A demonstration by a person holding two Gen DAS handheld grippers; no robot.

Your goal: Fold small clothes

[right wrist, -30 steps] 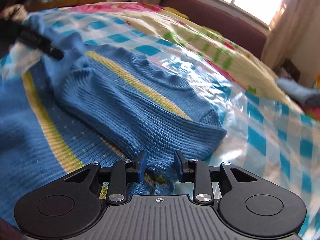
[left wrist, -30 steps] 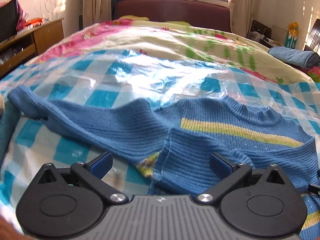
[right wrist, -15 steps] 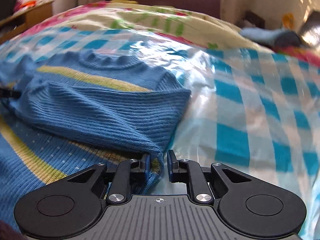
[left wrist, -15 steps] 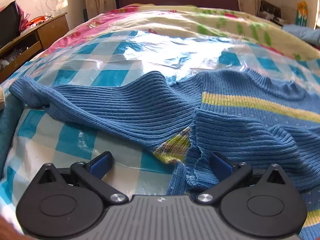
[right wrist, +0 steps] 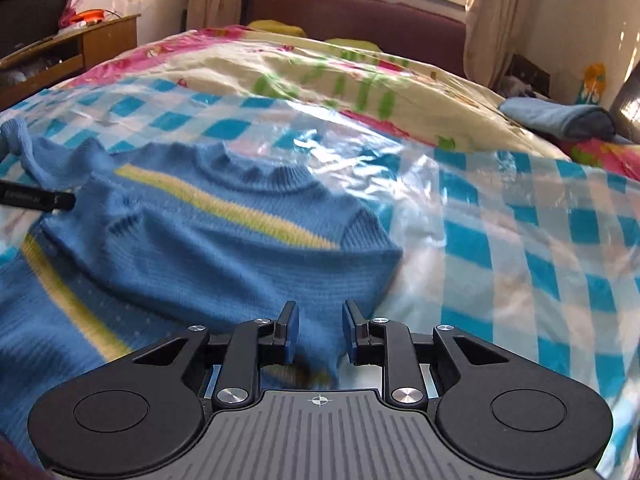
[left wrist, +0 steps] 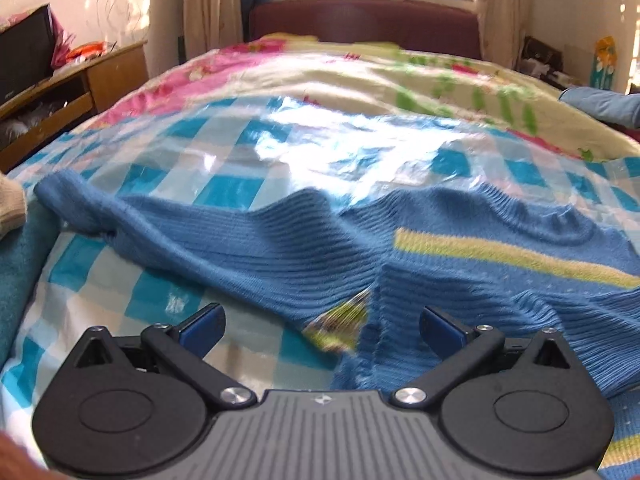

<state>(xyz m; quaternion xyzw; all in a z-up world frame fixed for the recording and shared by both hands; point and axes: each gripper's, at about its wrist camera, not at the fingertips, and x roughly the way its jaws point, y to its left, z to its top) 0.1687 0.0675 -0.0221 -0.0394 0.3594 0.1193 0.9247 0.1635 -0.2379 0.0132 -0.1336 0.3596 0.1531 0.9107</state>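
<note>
A small blue knit sweater (left wrist: 304,248) with yellow stripes lies on a shiny blue-and-white checked plastic sheet (left wrist: 248,148) on the bed. Its left sleeve stretches out to the left. Its right sleeve is folded across the chest, seen in the right wrist view (right wrist: 208,256). My left gripper (left wrist: 322,326) is wide open over the sweater's left side near the armpit. My right gripper (right wrist: 318,332) is partly open, with the folded sleeve's cuff lying loose between its fingers. The left gripper's finger (right wrist: 36,200) shows at the left edge of the right wrist view.
A floral quilt (left wrist: 360,76) covers the far bed up to a dark red headboard (left wrist: 360,24). A wooden cabinet (left wrist: 76,80) stands at the left. A folded blue cloth (right wrist: 556,116) lies at the far right. A teal cloth (left wrist: 20,272) lies at the near left.
My right gripper has opened and let go of the sleeve cuff, and its view has swung back over the sweater. My left gripper stays open and has drawn back slightly.
</note>
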